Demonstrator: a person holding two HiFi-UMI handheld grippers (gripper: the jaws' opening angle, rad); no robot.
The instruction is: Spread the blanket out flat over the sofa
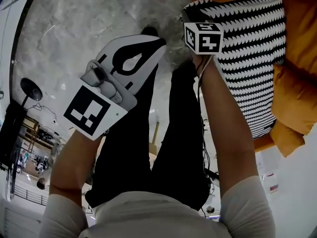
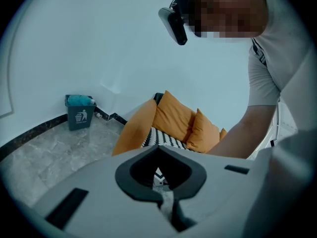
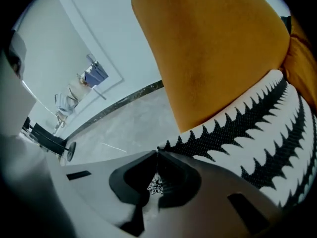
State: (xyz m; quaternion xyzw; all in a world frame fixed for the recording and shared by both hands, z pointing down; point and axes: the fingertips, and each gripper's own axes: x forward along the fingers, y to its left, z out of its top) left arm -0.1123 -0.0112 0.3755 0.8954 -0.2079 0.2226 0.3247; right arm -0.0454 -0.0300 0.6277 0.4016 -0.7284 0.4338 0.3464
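While the blanket lies as a narrow black-and-white zigzag band on the orange sofa, I call it not yet spread: bare orange seat shows along its right side and past its near end. It sits to my right, and its long axis runs from far to near down the right of the head view.

Right gripper is on it, at the band's left edge up by the far corner. Its jaws are closed together. The hem meets the tips, and a scrap of the pattern shows in the opening behind them, so I judge it has the fabric pinched.

Left gripper is well apart from the blanket, out to the left over the grey floor. Its jaws are closed too, with nothing between them. It points toward the sofa, and the blanket and the orange cushions lie ahead of it.

So the right hand is the near one. As I read it, the left has to cross rightward to a second point on that same edge. Then the pull goes across the short axis to open the band out.
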